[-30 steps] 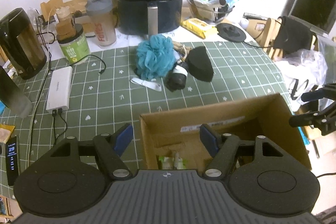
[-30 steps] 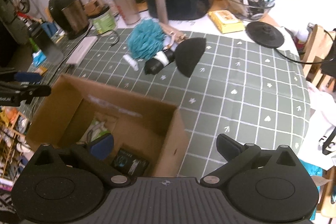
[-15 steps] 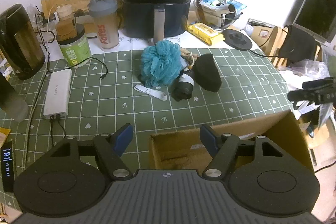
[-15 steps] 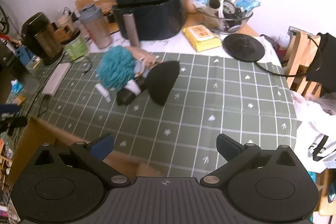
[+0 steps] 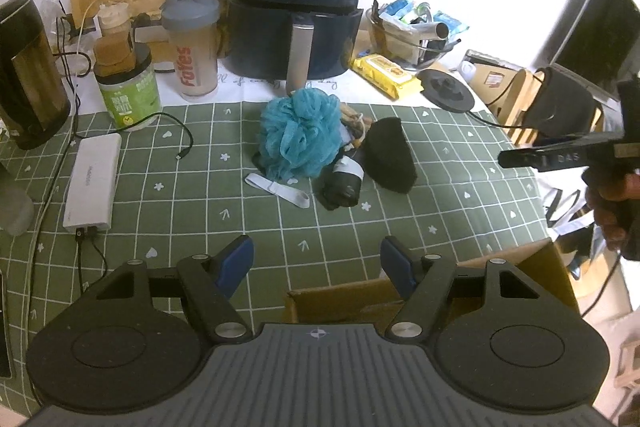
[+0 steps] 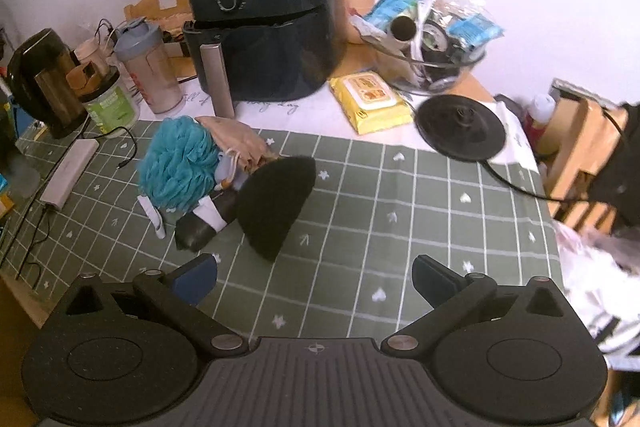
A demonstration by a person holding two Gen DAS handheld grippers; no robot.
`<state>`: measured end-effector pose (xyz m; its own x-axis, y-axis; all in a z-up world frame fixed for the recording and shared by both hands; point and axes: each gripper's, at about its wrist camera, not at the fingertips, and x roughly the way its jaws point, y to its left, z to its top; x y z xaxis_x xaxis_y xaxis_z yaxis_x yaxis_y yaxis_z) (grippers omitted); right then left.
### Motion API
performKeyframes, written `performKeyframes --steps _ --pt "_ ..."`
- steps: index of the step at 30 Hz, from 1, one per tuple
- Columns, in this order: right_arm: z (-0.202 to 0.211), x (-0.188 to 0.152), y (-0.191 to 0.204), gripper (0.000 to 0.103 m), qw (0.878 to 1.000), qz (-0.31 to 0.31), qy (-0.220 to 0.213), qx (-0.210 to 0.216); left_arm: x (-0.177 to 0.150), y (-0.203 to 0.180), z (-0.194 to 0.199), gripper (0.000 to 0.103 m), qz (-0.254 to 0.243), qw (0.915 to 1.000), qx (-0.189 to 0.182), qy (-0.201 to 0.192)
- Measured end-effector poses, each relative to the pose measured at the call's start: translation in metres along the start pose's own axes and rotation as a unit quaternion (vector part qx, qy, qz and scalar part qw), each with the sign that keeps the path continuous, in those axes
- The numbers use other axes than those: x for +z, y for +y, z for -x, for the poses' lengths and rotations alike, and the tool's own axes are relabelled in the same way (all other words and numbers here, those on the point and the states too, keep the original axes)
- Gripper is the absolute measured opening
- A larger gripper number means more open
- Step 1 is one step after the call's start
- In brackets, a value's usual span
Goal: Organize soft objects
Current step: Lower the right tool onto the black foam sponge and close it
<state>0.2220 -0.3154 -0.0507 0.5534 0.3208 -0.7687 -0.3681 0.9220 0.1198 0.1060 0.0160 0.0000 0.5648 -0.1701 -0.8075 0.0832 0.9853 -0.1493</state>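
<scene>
A teal bath pouf (image 5: 298, 133) (image 6: 180, 163), a black half-round pad (image 5: 390, 155) (image 6: 276, 201), a rolled black sock with a white band (image 5: 342, 183) (image 6: 204, 223), a beige drawstring pouch (image 6: 236, 141) and a white strap (image 5: 278, 189) lie heaped in the middle of the green checked cloth. My left gripper (image 5: 316, 263) is open and empty, above the near rim of a cardboard box (image 5: 420, 287). My right gripper (image 6: 314, 277) is open and empty, just in front of the black pad; it also shows at the right of the left wrist view (image 5: 560, 155).
A dark air fryer (image 5: 298, 11) (image 6: 264, 15) stands behind the heap. A shaker bottle (image 5: 194, 43), green jar (image 5: 126, 87), dark kettle (image 5: 28, 71) and white power bank (image 5: 94, 183) are at the left. Yellow wipes (image 6: 370, 101), a glass bowl (image 6: 434, 51) and a kettle base (image 6: 460, 127) are at the right.
Both grippers have drawn up and back from the box toward the heap. The box has slid down out of the right wrist view and shows only its rim in the left one.
</scene>
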Motion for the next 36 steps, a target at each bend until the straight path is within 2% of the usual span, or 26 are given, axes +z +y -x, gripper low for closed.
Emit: performKeyframes --steps 6,23,32,36 --pt "-0.029 0.013 0.006 0.103 0.999 0.033 -0.001 0.009 -0.001 0.015 0.000 0.070 0.028 0.9995 0.013 -0.009" --pt "-0.127 0.034 0.036 0.103 0.993 0.107 0.016 0.047 -0.018 0.051 -0.001 0.070 0.082 0.9959 0.037 0.014" --pt "-0.174 0.036 0.053 0.103 0.990 0.123 0.046 0.047 -0.026 0.066 0.003 0.070 0.106 0.9928 0.051 0.021" --pt "-0.186 0.034 0.054 0.097 0.990 0.115 0.068 0.034 -0.028 0.070 0.002 0.070 0.112 0.9920 0.053 0.024"
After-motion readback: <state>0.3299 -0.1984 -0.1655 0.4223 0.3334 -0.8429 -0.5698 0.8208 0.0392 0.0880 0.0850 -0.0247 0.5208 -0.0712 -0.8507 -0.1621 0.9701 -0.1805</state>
